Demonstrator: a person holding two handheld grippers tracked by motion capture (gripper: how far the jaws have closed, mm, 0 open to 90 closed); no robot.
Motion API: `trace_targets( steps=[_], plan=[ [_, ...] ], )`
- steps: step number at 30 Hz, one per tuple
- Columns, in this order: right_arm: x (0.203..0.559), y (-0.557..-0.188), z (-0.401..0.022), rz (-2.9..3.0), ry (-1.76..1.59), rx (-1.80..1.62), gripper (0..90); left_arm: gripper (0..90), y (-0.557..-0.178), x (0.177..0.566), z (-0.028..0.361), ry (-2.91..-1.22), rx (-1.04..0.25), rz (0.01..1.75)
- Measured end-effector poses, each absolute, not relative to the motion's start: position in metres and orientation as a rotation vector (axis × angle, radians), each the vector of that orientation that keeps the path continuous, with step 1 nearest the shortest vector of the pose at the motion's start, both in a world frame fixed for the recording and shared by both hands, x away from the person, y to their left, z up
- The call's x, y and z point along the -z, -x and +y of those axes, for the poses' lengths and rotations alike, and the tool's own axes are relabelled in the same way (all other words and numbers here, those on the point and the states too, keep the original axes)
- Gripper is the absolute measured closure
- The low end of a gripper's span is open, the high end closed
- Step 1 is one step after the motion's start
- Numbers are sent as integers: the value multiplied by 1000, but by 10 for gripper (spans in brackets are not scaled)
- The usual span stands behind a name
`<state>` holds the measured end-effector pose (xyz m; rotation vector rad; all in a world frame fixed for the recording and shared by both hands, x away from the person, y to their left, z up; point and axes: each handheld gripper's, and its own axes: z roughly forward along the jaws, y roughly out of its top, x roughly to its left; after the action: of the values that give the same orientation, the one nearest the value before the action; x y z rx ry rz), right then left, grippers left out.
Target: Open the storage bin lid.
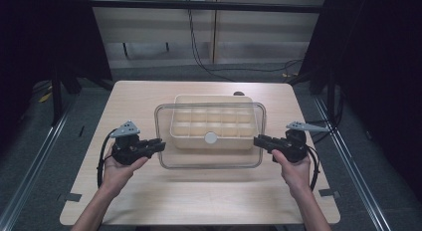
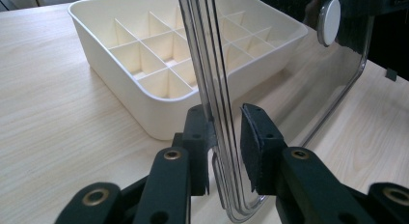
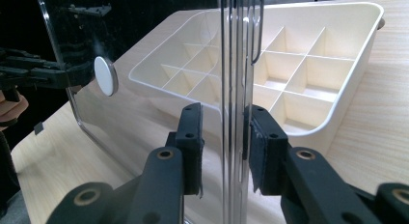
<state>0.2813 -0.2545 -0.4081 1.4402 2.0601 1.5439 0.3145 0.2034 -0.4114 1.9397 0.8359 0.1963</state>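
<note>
Left fingers (image 2: 224,151): clamped on clear lid's (image 1: 169,161) end — steadying it.
Right fingers (image 3: 223,149): pinching the opposite end.
Purpose: level over divided tray (image 1: 211,141), mid-worktop (image 1: 149,201).

Left gripper (image 2: 225,151) at bottom centre, jaws clamped on edge of clear lid (image 2: 219,113) running upright through mid-frame, white knob (image 2: 329,21) at upper right, cream divided tray (image 2: 164,55) on wooden table (image 2: 48,137) across upper left, partly behind lid.
</note>
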Motion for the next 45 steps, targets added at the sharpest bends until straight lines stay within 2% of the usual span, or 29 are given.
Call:
trace_targets(
  steps=[8, 24, 45],
  plan=[
    [419, -265, -254, 2072, -1460, -1550, 697, 731, -304, 416, 203, -1978, -198, 829],
    [419, -243, -256, 2136, -1445, -1533, 701, 737, -281, 417, 204, -2000, -181, 802],
    [446, -224, -251, 2210, -1516, -1487, 700, 735, -255, 448, 209, -2076, -75, 846]
  ],
)
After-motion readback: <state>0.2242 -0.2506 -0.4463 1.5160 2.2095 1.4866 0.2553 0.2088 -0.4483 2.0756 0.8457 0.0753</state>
